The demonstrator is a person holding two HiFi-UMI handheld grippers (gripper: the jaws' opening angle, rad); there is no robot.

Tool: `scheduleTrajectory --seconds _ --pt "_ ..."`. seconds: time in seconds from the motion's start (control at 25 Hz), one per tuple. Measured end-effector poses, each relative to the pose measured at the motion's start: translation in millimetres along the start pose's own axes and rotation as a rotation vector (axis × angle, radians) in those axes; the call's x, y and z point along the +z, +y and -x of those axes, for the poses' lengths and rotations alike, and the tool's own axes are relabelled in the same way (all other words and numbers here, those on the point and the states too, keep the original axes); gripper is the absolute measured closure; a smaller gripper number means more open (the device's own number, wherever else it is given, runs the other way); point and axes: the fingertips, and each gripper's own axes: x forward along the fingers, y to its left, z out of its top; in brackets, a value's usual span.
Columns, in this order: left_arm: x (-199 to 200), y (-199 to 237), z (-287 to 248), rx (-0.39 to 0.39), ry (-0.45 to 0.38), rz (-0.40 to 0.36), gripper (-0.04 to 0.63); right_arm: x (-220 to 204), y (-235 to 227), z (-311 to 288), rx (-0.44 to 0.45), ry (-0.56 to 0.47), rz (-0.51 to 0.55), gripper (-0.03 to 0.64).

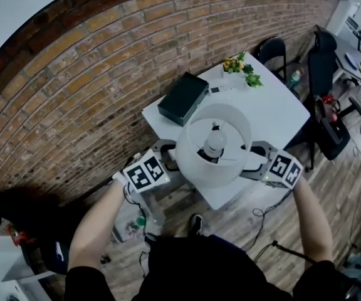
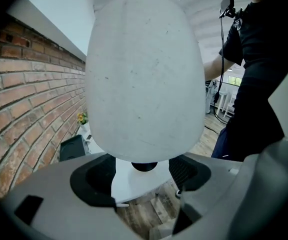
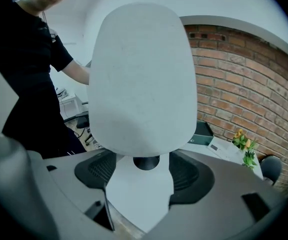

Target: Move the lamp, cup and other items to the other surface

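The lamp (image 1: 213,144) hangs between the two grippers, its white shade over the near left edge of the white table (image 1: 281,111) and its bulb showing from above. The left gripper (image 2: 144,179) comes in from the left and the right gripper (image 3: 145,179) from the right. Each one's jaws stand apart, straddling the dark stem under the shade without pinching it. The shade seems to sit on the jaws, though the contact is hidden.

A black box (image 1: 183,98) lies at the table's left corner, close to the brick wall (image 1: 74,93). A flowering plant (image 1: 242,68) stands at the far corner. The tabletop's middle and right side are bare. A black chair (image 1: 272,50) stands beyond the far corner, and wooden floor (image 1: 331,187) lies to the right.
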Motion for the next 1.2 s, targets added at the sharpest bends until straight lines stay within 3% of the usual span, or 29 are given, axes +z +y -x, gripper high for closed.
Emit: scheduleTrajectory --seconds 0.36,0.6,0.92,1.2 --pt "16.3 19.2 -61.8 -0.025 0.066 -0.043 0.268 -47.7 -38.6 14.7 -0.039 0.038 -0.042 0.281" --pt "-2.1 17.6 -83.3 -0.037 0.139 -0.044 0.268 -71.4 -42.2 1.5 -0.023 0.076 -0.025 0.279" --pt "-2.5 26.7 -88.6 0.020 0.078 0.006 0.273 -72.6 -48.3 -2.1 -0.048 0.036 -0.054 0.278" --pt "-4.0 30.2 -84.3 0.081 -0.008 0.131 0.273 -77.3 -52.2 -4.0 -0.092 0.008 -0.128 0.270"
